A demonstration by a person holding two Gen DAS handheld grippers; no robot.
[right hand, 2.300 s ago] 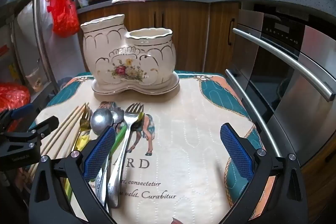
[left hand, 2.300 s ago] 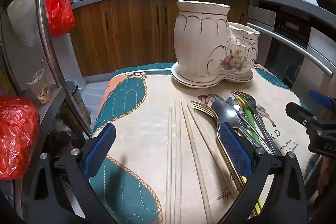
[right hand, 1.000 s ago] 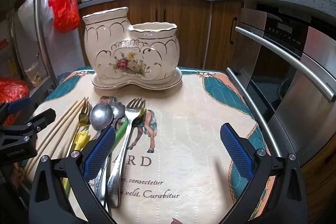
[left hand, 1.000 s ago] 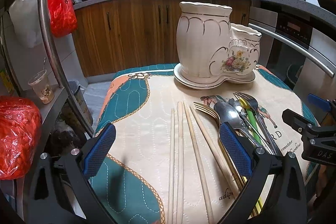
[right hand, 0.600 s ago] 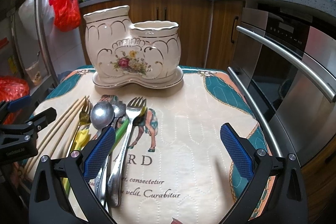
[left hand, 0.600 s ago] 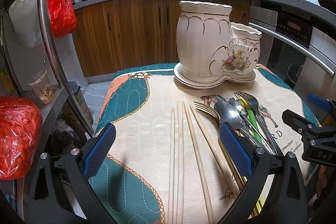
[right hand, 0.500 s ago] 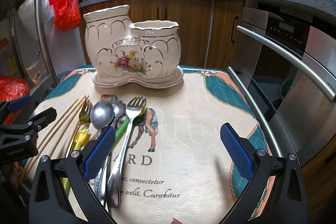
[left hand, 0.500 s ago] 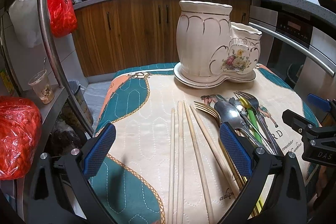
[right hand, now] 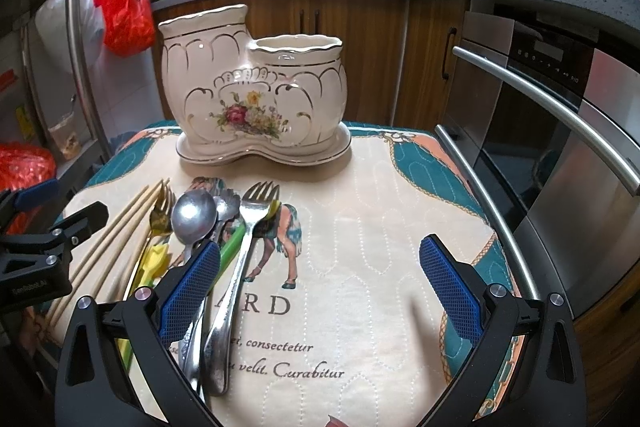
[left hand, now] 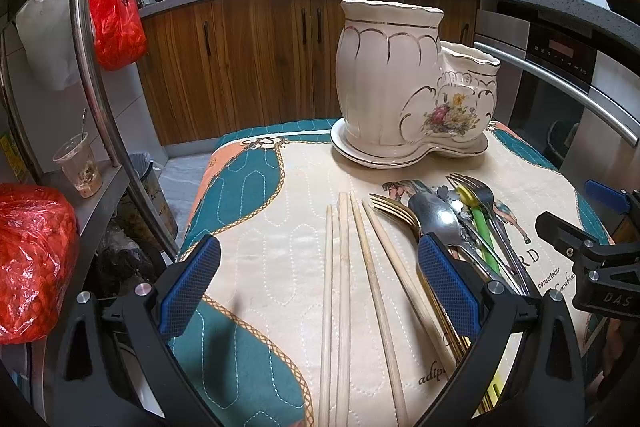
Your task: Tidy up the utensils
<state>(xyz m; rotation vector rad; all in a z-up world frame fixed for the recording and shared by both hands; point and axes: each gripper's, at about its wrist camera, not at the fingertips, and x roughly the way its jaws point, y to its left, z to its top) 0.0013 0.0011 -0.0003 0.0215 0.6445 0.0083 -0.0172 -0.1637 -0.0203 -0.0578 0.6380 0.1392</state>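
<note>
Left gripper (left hand: 318,281): wide open, empty; chopsticks (left hand: 344,279) between fingers, 12 o'clock.
Right gripper (right hand: 320,281): wide open, empty; fork (right hand: 244,251) at 9 o'clock.

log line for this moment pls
left gripper: open, over chopsticks | right gripper: open, empty | cutlery: flat on mat | holder: upright

The bench (left hand: 240,187) is covered by a quilted cream, teal and orange cloth (right hand: 360,227) printed with lettering. At the upper middle of the frame a cream two-pot holder (right hand: 256,107) stands on it. In the lower part lie four wooden chopsticks (left hand: 340,287), a gold fork (left hand: 394,209), a steel spoon (right hand: 194,215) and a silver fork (right hand: 248,239), side by side.
</note>
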